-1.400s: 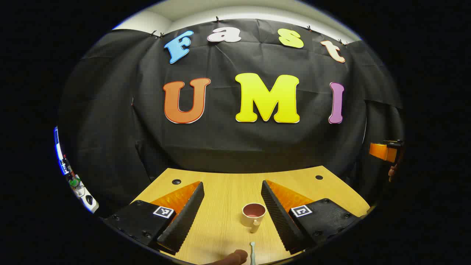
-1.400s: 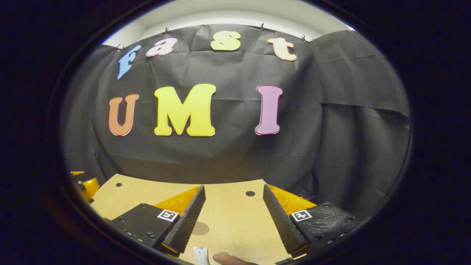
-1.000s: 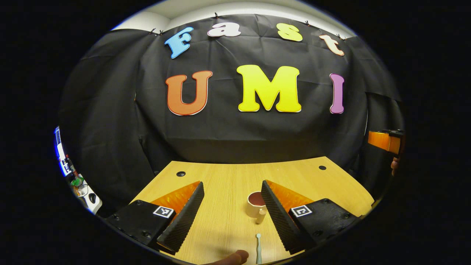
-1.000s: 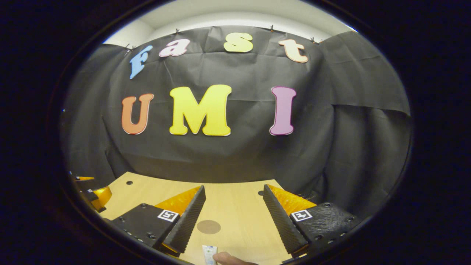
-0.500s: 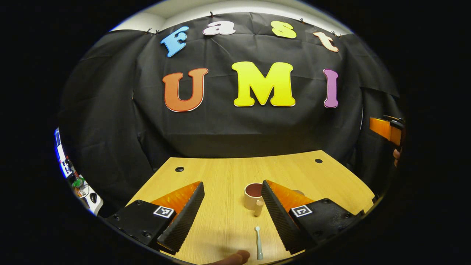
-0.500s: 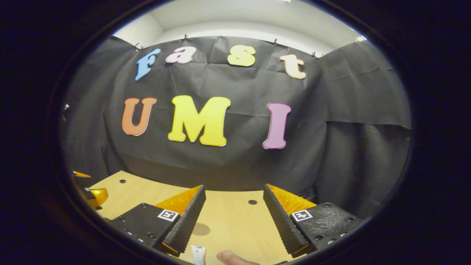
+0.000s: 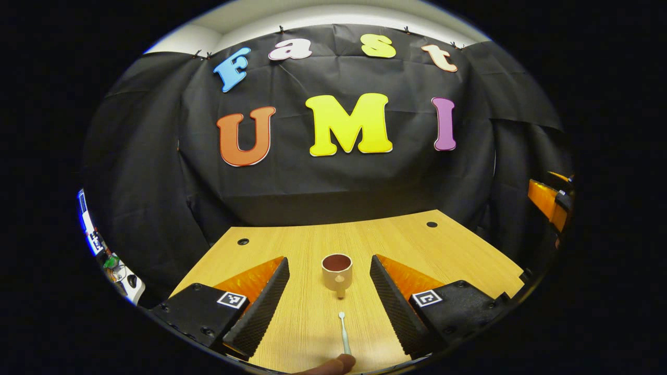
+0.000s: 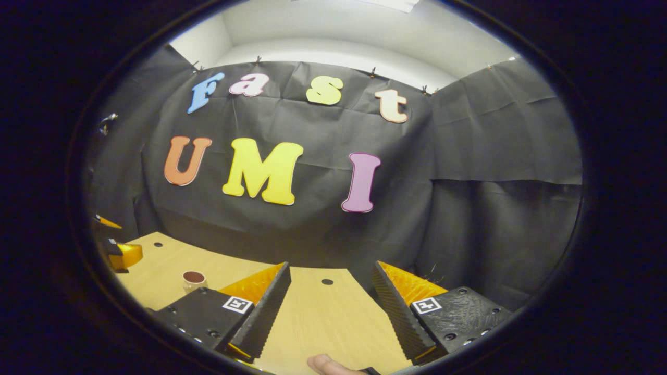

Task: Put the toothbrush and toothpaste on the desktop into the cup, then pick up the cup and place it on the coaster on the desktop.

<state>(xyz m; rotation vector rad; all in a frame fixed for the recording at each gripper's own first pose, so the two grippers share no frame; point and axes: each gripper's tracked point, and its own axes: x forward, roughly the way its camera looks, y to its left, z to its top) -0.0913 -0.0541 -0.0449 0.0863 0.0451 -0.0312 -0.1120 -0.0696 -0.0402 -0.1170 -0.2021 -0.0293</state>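
Note:
In the left gripper view a beige cup (image 7: pixel 336 272) with a dark red inside stands upright on the wooden desk (image 7: pixel 417 245), its handle turned toward me. A pale toothbrush (image 7: pixel 344 333) lies on the desk just in front of it, pointing at the cup. My left gripper (image 7: pixel 328 263) is open, and cup and toothbrush sit in the gap between its fingers, untouched. My right gripper (image 8: pixel 331 266) is open over bare desk (image 8: pixel 323 317). In the right gripper view the cup (image 8: pixel 194 281) stands far to the left, beyond the left gripper (image 8: pixel 119 255).
The desk has small round holes (image 7: pixel 243 241) (image 7: pixel 431 224) near its far corners and ends at the black cloth wall. The right gripper's orange body (image 7: pixel 547 200) hangs past the desk's right edge. Clutter (image 7: pixel 112 265) sits off the desk at far left. A fingertip (image 8: pixel 325 363) shows at the bottom.
The left gripper swung so the cup sits centred between its fingers, the toothbrush further into view. The right gripper tilted up and turned; toothpaste and coaster slid out, the cup came in at left.

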